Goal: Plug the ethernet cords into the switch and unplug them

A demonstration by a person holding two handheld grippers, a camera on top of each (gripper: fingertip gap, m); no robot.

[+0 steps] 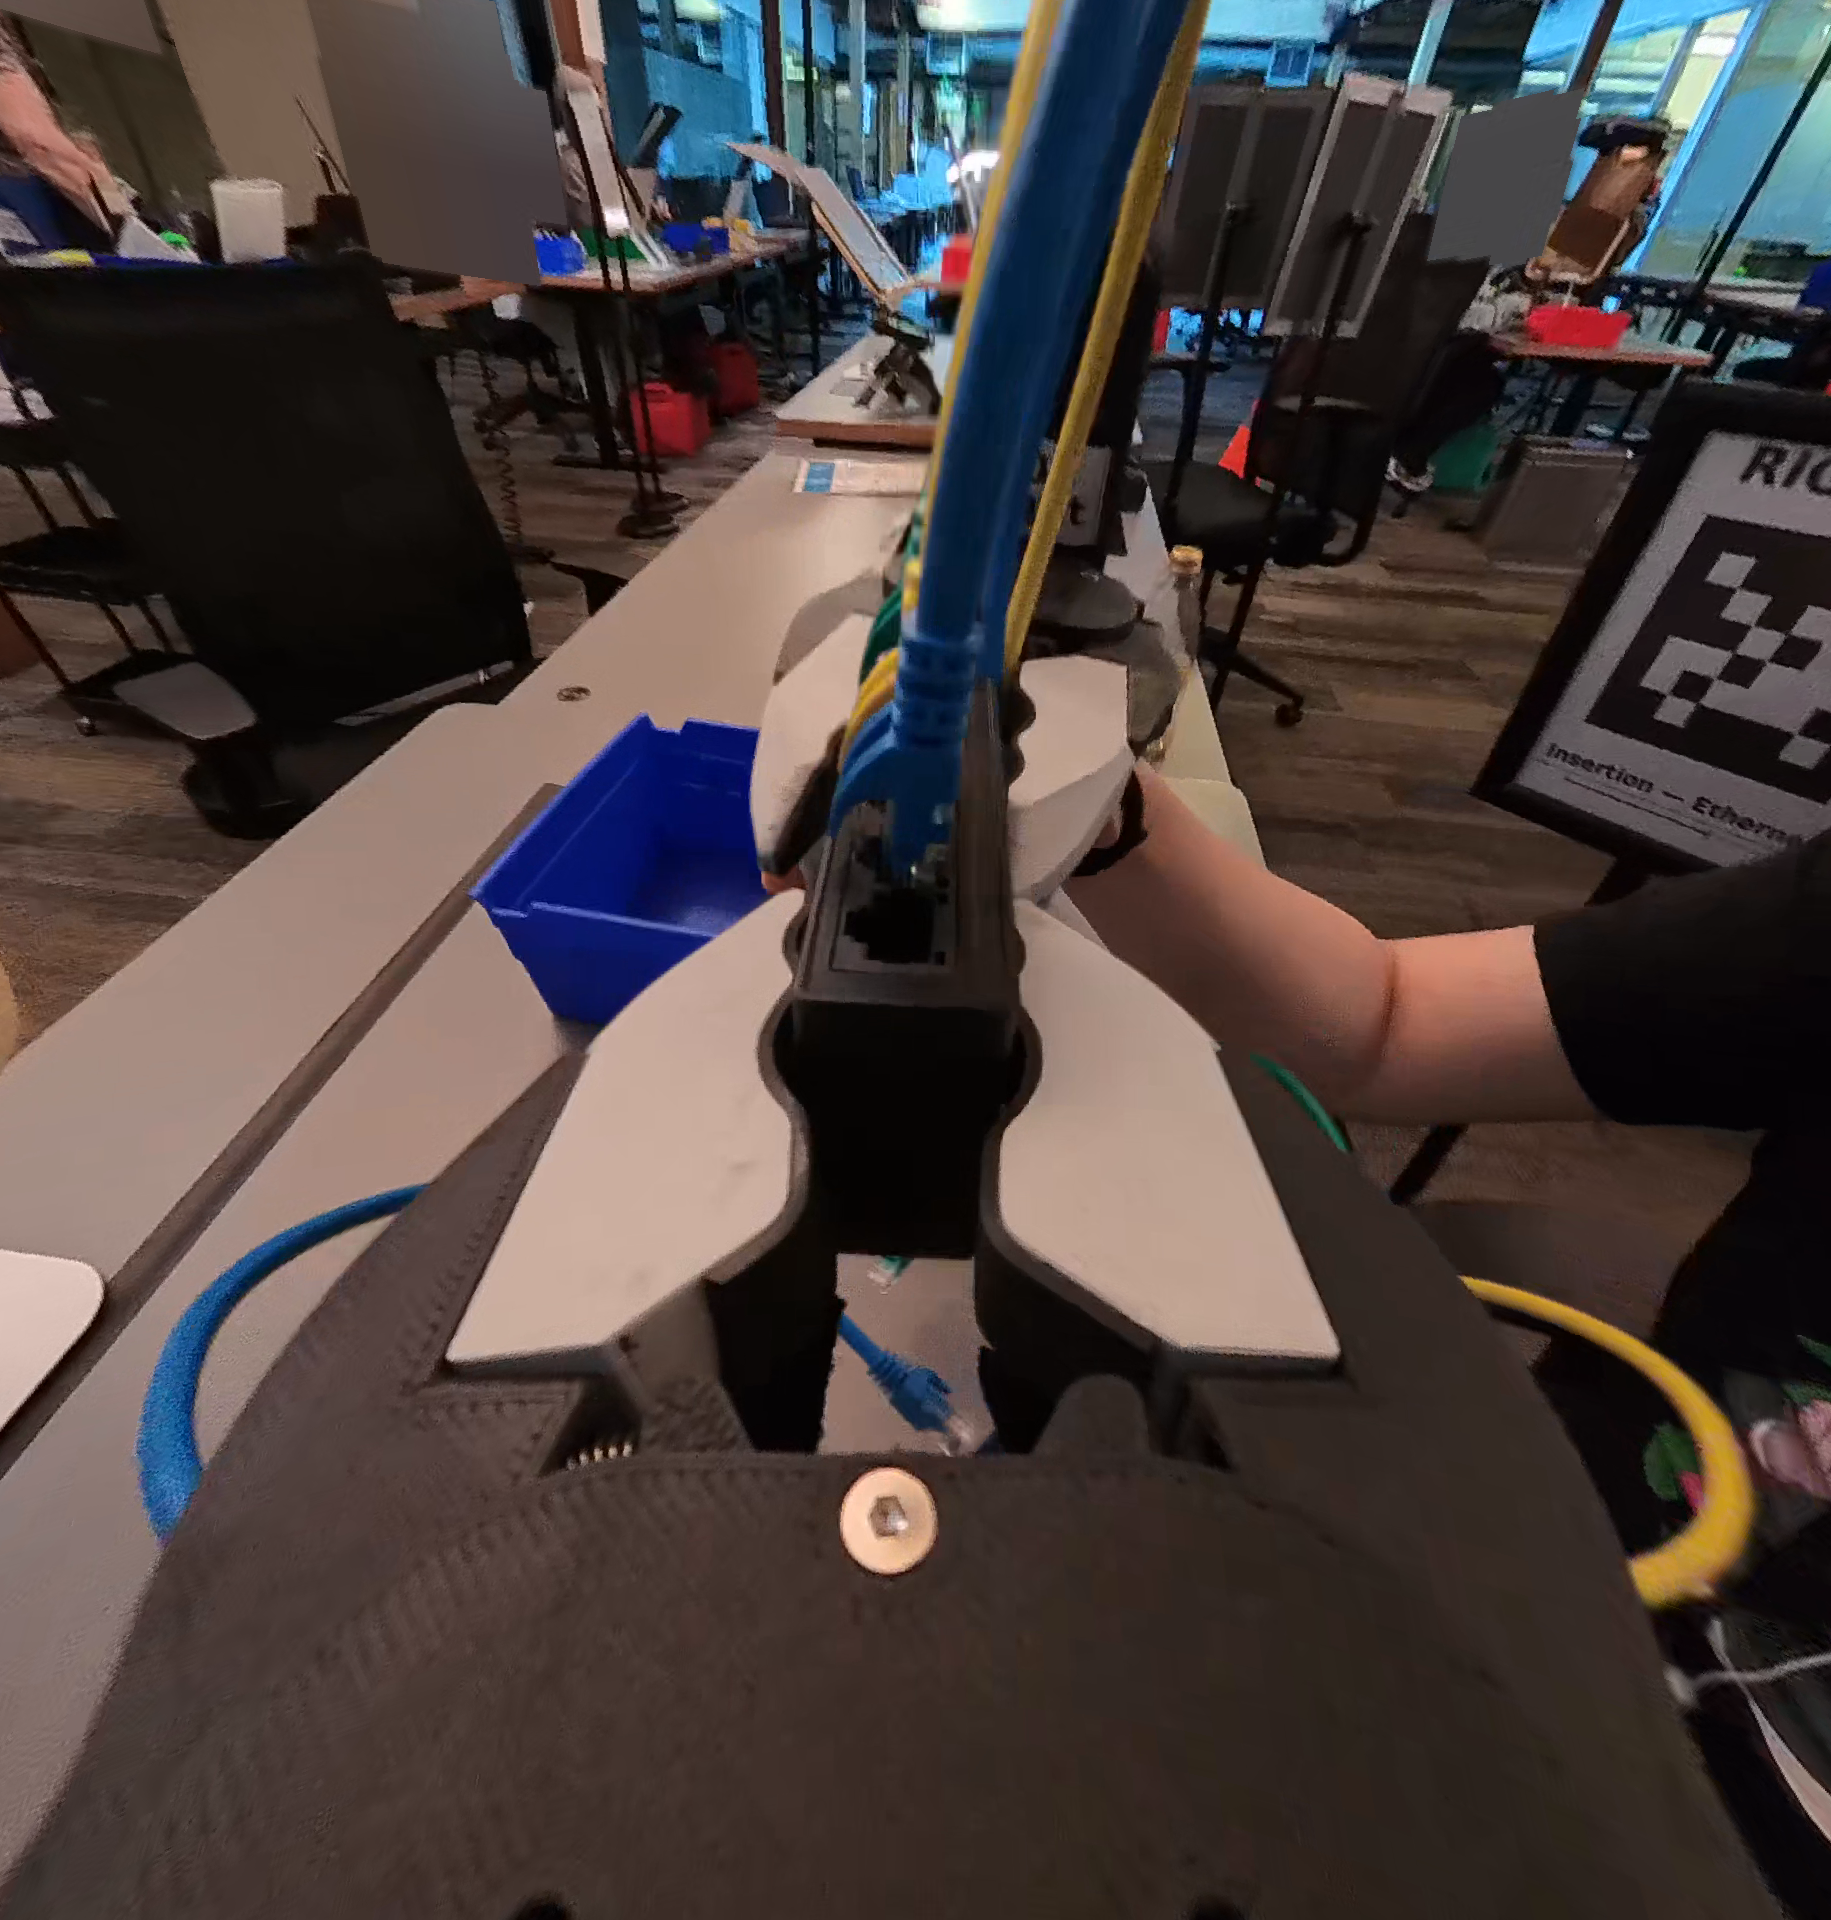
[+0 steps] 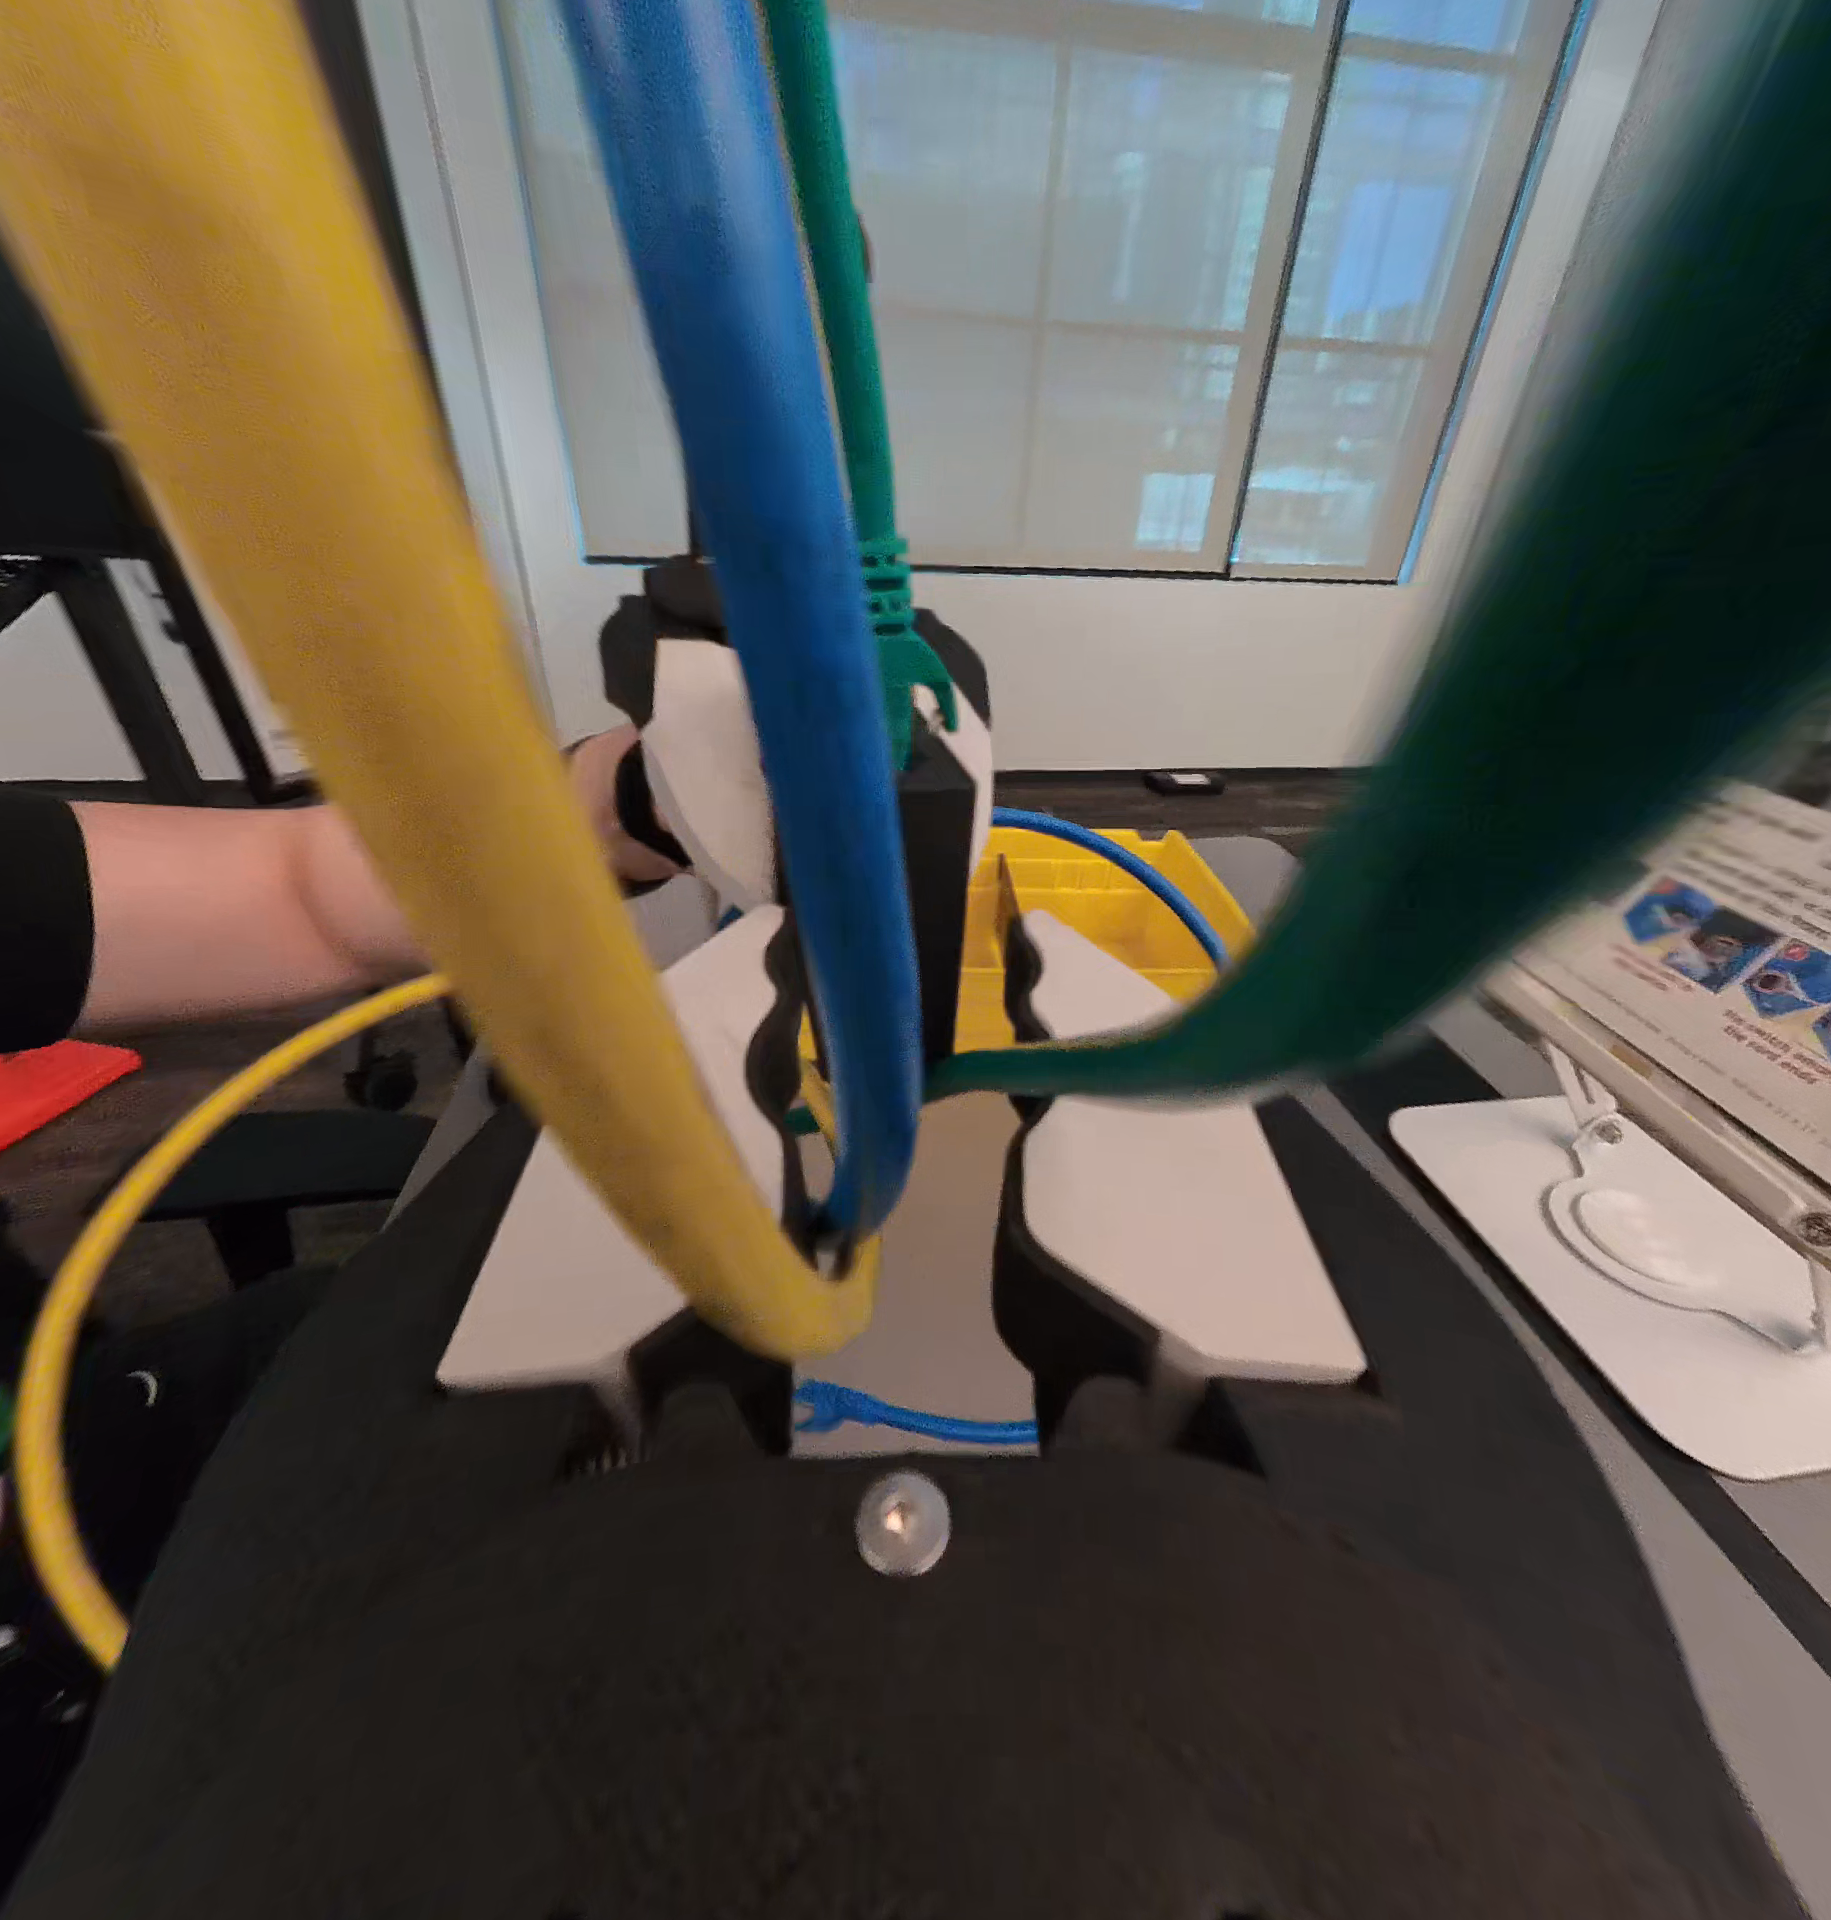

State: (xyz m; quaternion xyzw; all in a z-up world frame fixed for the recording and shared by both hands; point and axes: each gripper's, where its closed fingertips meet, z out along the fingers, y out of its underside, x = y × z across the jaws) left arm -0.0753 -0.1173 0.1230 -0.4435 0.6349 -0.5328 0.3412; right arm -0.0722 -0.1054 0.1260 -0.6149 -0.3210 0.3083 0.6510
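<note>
My left gripper (image 1: 906, 966) is shut on the black switch (image 1: 900, 1091) and holds it above the table with its ports facing up. A blue ethernet cord's plug (image 1: 911, 748) sits in a port at the switch's far end. In the right wrist view a green cord's plug (image 2: 895, 623) stands in the top of the switch (image 2: 937, 862). My right gripper (image 2: 895, 935) is open, its jaws either side of the switch's end. Blue (image 2: 786, 520), yellow (image 2: 371, 623) and green (image 2: 1513, 831) cords drape through its jaws. It also shows in the left wrist view (image 1: 932, 769).
A blue bin (image 1: 630, 883) sits on the grey table (image 1: 267, 987) left of the switch. A yellow bin (image 2: 1098, 914) lies beyond it in the right wrist view. A loose blue cord (image 1: 178, 1382) loops on the table. A white document stand (image 2: 1617, 1195) is right. My left and right fingertips are right by each other.
</note>
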